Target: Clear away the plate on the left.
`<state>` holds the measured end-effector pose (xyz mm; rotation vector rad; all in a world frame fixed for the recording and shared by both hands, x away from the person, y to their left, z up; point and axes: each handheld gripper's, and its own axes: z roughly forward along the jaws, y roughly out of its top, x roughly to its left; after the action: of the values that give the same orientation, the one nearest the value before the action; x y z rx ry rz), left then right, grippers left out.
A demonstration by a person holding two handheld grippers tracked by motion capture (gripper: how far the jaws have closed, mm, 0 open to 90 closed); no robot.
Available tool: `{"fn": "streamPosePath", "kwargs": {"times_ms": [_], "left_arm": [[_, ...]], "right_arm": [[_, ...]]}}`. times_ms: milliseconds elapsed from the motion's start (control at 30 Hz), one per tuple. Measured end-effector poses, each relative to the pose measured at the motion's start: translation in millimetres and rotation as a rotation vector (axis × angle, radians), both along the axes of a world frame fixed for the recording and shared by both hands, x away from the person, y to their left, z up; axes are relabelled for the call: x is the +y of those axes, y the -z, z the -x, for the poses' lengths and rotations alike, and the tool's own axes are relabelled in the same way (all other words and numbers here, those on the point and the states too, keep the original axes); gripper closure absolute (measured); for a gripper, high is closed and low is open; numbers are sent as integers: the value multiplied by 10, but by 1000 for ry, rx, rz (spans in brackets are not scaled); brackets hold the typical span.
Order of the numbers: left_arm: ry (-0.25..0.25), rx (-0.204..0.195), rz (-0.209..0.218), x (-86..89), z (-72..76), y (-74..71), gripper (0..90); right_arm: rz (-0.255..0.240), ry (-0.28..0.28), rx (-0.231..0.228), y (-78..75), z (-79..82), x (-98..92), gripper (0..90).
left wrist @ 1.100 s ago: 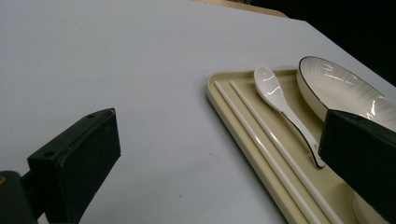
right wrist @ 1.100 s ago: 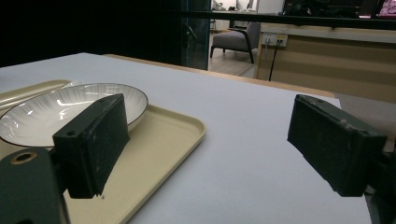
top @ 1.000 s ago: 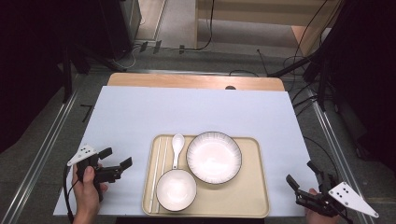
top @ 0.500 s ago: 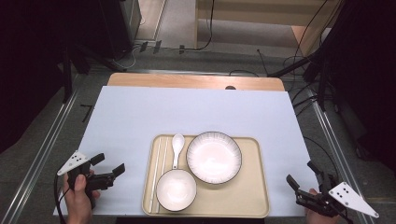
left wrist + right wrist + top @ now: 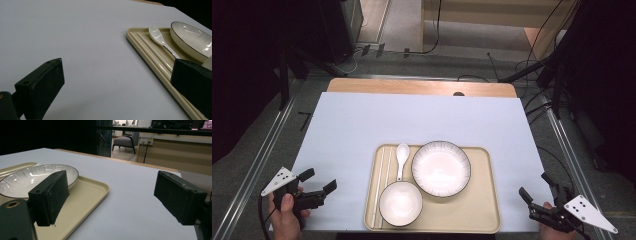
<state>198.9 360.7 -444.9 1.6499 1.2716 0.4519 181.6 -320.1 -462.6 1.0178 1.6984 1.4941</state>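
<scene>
A beige tray (image 5: pixel 492 210) sits on the white table cover near the front edge. On it are a large white plate (image 5: pixel 441 168) with a dark rim, a small white bowl (image 5: pixel 400 203), a white spoon (image 5: pixel 401 157) and pale chopsticks (image 5: pixel 382 180). My left gripper (image 5: pixel 318 181) is open at the front left, well left of the tray, held by a hand. My right gripper (image 5: pixel 537 186) is open at the front right, just right of the tray. In the left gripper view the tray (image 5: pixel 147 60), spoon (image 5: pixel 157 37) and plate (image 5: pixel 192 40) lie to the right. The right gripper view has the plate (image 5: pixel 32 180) on the tray (image 5: pixel 87 195).
The white cover (image 5: pixel 412 120) spans the table, with a wooden strip (image 5: pixel 422 87) at the far edge. Metal rails (image 5: pixel 257 165) run along both sides. Cables and dark stands crowd the floor beyond.
My left gripper has drawn back toward the front left corner, away from the tray. The right gripper has stayed put.
</scene>
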Motion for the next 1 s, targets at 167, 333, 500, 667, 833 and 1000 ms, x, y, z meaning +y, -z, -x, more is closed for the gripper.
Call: {"fn": "streamPosePath", "kwargs": {"times_ms": [167,333,500,667,833,1000], "left_arm": [[0,2,-21,43,54,15,0],[-11,-18,-24,114,106,-7,0],[-30,-26,-33,203,138,-13,0],[-35,-27,0,280,143,-12,0],[-38,-31,18,328,159,-14,0],[-48,-41,30,324,178,-22,0]], "right_arm": [[0,3,1,3,-1,-9,129],[14,-4,-1,5,-14,-5,129],[24,-13,10,18,-35,13,129],[42,-19,19,24,-51,26,129],[48,-18,26,41,-86,27,129],[68,-6,35,57,-79,51,129]]}}
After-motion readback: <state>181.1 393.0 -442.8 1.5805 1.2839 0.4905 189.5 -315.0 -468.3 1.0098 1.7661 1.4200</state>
